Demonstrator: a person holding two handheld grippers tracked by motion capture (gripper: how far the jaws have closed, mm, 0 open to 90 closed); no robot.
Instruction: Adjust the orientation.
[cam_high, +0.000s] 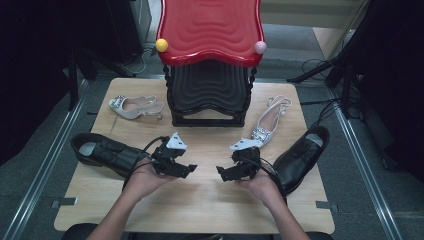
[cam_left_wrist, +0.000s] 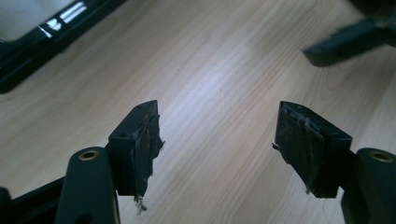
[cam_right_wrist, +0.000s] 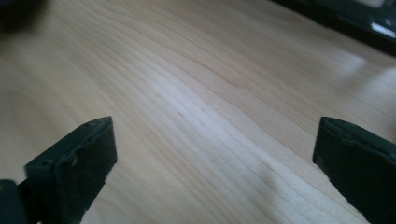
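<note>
Two black leather shoes lie on the wooden table: one at the left edge, one at the right. A silver heeled shoe lies at the back left and its mate at the back right. My left gripper hovers just right of the left black shoe, jaws open, nothing between them. My right gripper faces it near the table's middle, open and empty. In the left gripper view the right gripper's jaw tip shows at the upper right.
A red two-tier shoe rack with a black lower shelf stands at the table's back middle, with a yellow knob and a pink knob. Metal rails run along both sides. Cables lie on the floor at right.
</note>
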